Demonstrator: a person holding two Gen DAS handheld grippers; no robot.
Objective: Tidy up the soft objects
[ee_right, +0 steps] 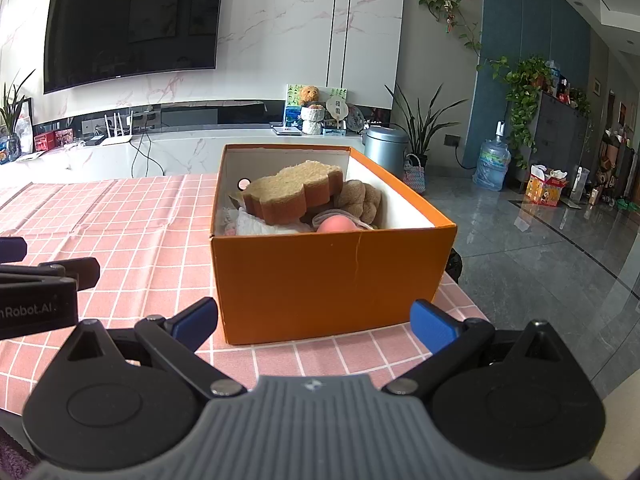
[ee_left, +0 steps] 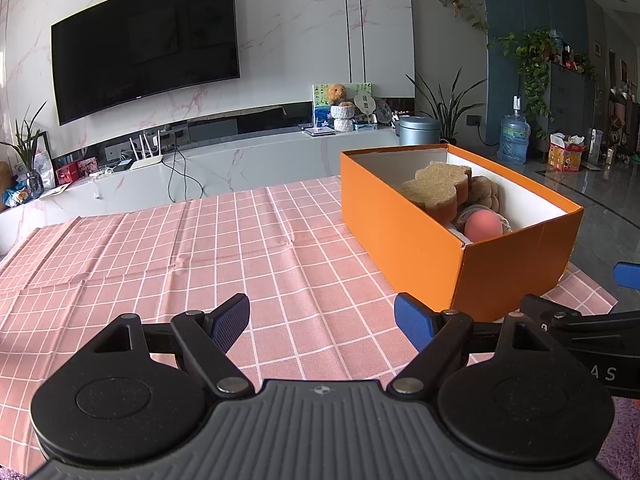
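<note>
We hold the left gripper (ee_left: 322, 322) above the pink checked cloth (ee_left: 200, 248), jaws spread wide, nothing between them. Our right gripper (ee_right: 314, 326) is equally wide and empty, facing the near wall of the orange box (ee_right: 328, 280). Inside the box lie a tan sponge (ee_right: 296, 192), a brown plush (ee_right: 360, 198) and a pink ball (ee_right: 340, 224).
</note>
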